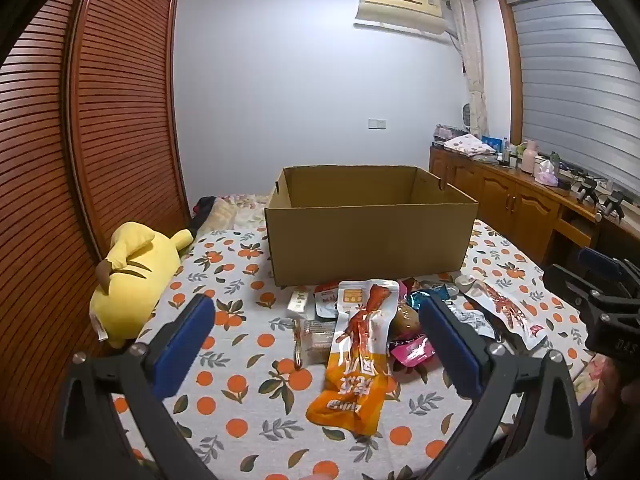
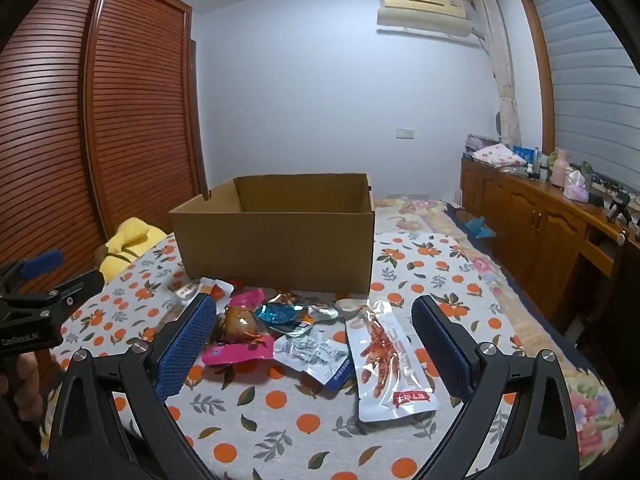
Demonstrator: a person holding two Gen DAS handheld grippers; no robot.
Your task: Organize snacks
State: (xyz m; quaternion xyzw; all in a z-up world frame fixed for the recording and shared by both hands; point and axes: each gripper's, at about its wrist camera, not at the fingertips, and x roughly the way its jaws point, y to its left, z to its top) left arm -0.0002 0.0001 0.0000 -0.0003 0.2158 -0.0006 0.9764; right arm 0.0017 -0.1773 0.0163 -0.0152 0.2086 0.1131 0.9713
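Observation:
An open cardboard box (image 1: pixel 372 236) stands on the orange-print cloth; it also shows in the right wrist view (image 2: pixel 276 240). A pile of snack packets lies in front of it. A long orange packet (image 1: pixel 356 360) lies between the fingers of my left gripper (image 1: pixel 316 336), which is open and empty. A long clear packet with a red chicken foot (image 2: pixel 384 352) lies between the fingers of my right gripper (image 2: pixel 316 336), also open and empty. Pink (image 2: pixel 236 352), blue (image 2: pixel 280 314) and white-blue (image 2: pixel 316 354) packets lie beside it.
A yellow plush toy (image 1: pixel 132 280) lies at the left edge of the bed by the wooden wardrobe (image 1: pixel 80 140). A wooden sideboard (image 2: pixel 540 216) with bottles stands at the right. The right gripper's body (image 1: pixel 608 300) shows at the right edge of the left wrist view.

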